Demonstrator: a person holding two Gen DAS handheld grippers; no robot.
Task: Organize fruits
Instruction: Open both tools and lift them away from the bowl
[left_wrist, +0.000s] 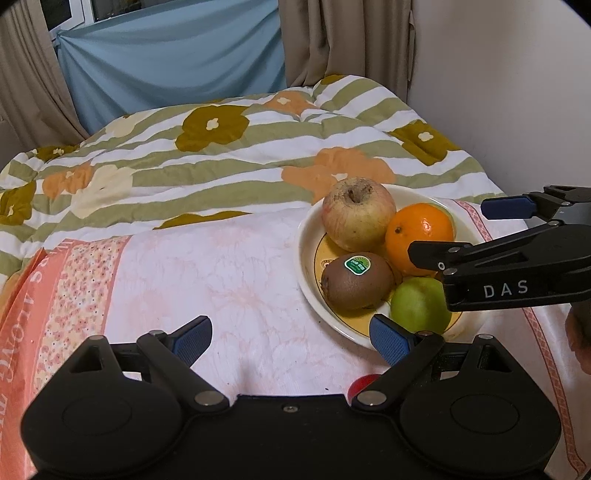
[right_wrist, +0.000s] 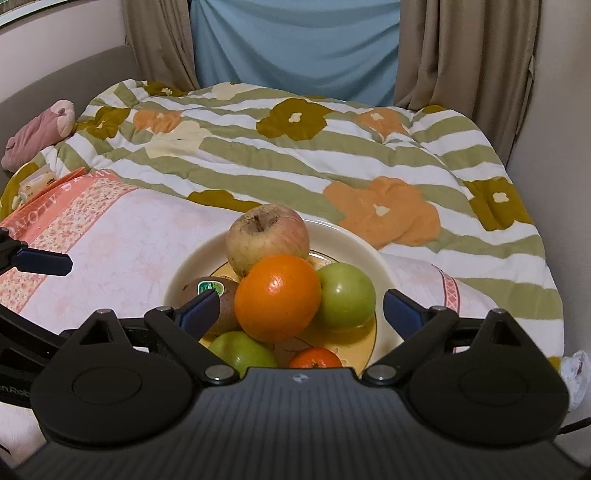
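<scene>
Nearest us, we see the right gripper (right_wrist: 301, 314) with its jaws spread wide over the plate (right_wrist: 364, 242), gripping nothing, and the left gripper (left_wrist: 291, 341) equally wide and empty above the pink towel (left_wrist: 207, 266). On the plate we find an orange (right_wrist: 277, 297) resting among a kiwi (left_wrist: 356, 280), two green apples (right_wrist: 347, 295), a small tangerine (right_wrist: 314, 359) and, farther back, a reddish apple (right_wrist: 266, 240). Beyond lies the flowered quilt (right_wrist: 295, 155).

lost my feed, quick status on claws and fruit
Both claws, left and right, open, holding nothing. Orange, apple, kiwi piled on plate. Nothing in the way.
</scene>
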